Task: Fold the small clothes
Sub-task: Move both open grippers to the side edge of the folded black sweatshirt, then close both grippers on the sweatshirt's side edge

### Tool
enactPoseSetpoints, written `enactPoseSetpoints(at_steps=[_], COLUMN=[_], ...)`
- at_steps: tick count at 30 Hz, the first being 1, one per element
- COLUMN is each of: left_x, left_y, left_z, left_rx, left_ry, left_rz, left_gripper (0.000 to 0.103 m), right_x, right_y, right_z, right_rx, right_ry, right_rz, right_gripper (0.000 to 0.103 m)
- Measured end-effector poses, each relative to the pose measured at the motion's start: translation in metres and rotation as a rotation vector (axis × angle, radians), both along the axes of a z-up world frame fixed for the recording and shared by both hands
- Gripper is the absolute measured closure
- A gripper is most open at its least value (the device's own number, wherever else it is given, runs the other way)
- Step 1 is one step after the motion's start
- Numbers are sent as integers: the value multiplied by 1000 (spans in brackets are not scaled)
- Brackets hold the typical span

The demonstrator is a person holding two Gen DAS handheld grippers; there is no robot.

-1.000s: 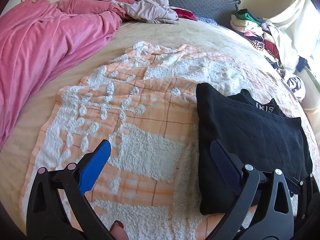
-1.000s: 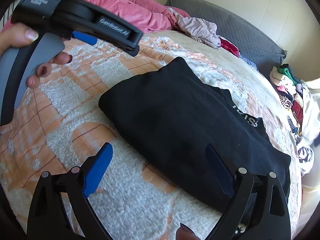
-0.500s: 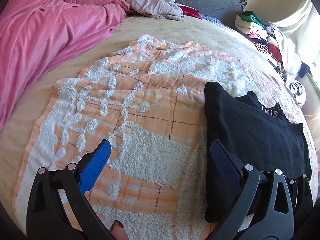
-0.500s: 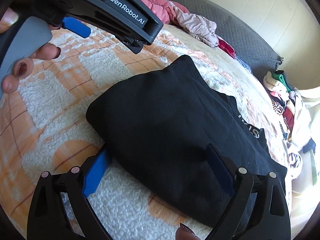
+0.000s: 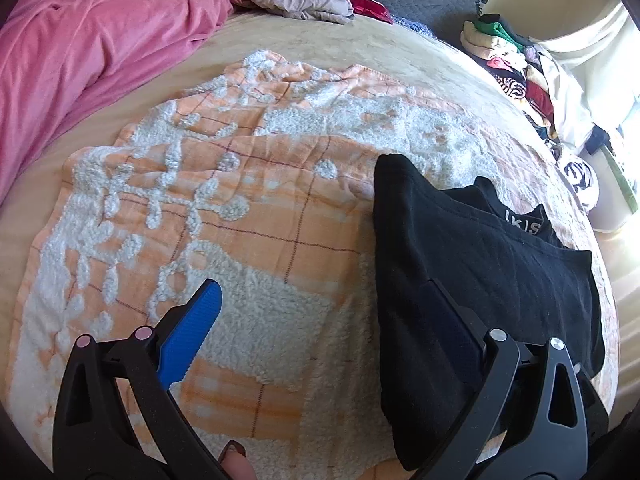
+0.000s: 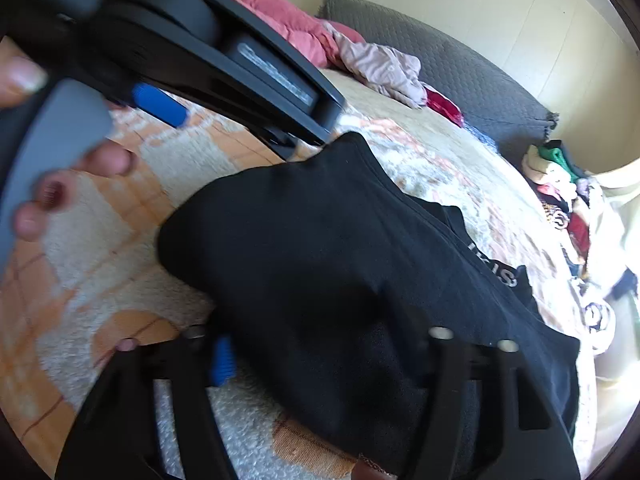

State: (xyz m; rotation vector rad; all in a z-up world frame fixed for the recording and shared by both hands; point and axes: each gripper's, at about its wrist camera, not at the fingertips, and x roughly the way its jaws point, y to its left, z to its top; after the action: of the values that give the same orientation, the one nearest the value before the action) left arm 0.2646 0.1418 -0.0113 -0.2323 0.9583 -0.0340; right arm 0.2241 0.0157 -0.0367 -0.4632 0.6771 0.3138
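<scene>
Two grippers: both at garment's near edge.
Garment: black garment [image 5: 472, 264], folded, on orange blanket [image 5: 248, 208], right side of bed.
L gripper [image 5: 320, 312]: spread wide, no pinch.
R gripper [image 6: 316, 356]: just been closing, pinching garment's near edge.

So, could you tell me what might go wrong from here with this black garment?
1. The right claw has just been closing on the near edge of the folded black garment; it may pinch only the top layer, so the fold opens when lifted.
2. The left claw is wide open, one finger over the garment, the other over the orange blanket; closing could catch the blanket too.
3. The right view is blurred, so the grip is unclear.
</scene>
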Motion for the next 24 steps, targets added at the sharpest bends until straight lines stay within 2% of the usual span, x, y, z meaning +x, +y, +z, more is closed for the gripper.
enactPoseSetpoints(at_steps=[2,6,11,14,19,22,24], left_x=[8,23,38,43,48,50,49], left_y=[-5,-19,-40,-47,-49,-51,-56], left_z=[-1,-4,-7,-11,-18,-21,-20], left_rx=[-37,-117,-137,-176,-238,-278,-292], left_ry=[19,65,90,104,131,140,136], left_rz=[-17,-53,-115,-131,-119,-122,-136], left_gripper=[10,10,10,11,38,61,81], right_x=[-3,-8,-14,-19,-27,-32,-34], right_y=[-5,-15,-27,-33,-40,-41,-43], right_z=[6,15,21,25,29,31,31], right_rx=[32,82,146,175,208,216,221], right_ry=[-5,-24,-30,-44,-64,-69,-75], right_rz=[18,15,0,-13,-26,-29,-37], right_gripper=[83,89,91,91,92,92,92])
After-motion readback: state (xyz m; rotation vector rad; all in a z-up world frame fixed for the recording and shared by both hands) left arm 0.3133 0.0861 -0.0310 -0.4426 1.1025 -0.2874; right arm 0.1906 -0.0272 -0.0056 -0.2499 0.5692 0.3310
